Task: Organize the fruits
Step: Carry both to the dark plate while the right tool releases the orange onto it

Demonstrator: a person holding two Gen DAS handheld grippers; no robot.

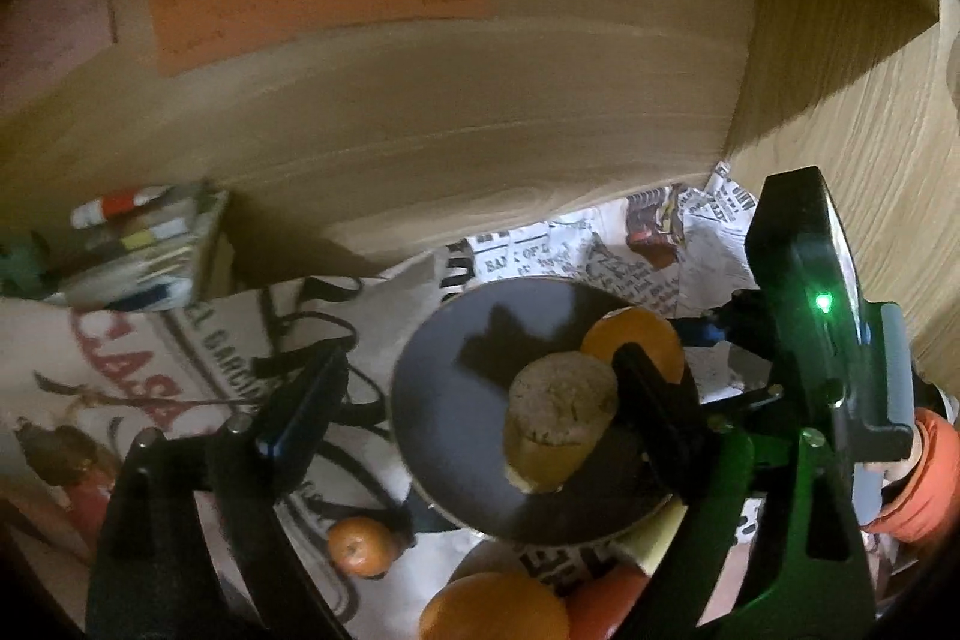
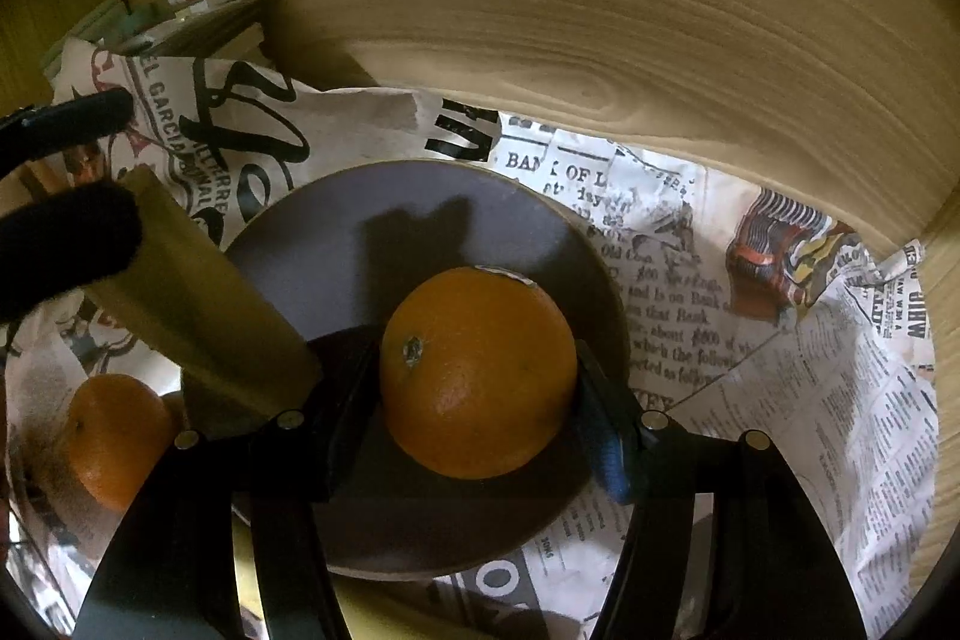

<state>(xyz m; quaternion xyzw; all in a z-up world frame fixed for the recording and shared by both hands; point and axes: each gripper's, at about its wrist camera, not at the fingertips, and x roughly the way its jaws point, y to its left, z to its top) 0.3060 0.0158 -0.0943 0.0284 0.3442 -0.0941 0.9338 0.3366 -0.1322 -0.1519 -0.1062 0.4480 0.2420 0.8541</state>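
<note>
**Two tools over the plate: one gripping an orange, the other spread wide**

The right tool (image 2: 477,394) is clamped on a large orange (image 2: 477,370), one finger pressing each flank, the fruit poised over the middle of the dark round plate (image 2: 336,232); whether it rests on the plate or hangs just above cannot be told. The left tool (image 1: 474,388) stands wide apart with nothing pressed between its fingers. A pale brown, blocky item (image 1: 561,421), its kind unclear, sits on the plate just beside the right-hand finger (image 1: 654,400), well apart from the other finger. In the left view the orange appears at 1 o'clock of that item, half hidden.

A small mandarin (image 1: 360,544) lies on the printed paper (image 2: 780,370) at 7 o'clock of the plate, and another orange fruit (image 1: 495,607) shows at the lower edge. The paper covers the tabletop, and wooden walls close in behind and to the side.

Risks, as judged:
- The orange is round; released off-centre or from a height, it may roll across the shallow plate and over its rim.
- The two tools work close together; the spread left finger could knock the pale item or the orange as it pulls away.
- The loose, creased paper may let the plate slide if pushed.
</note>
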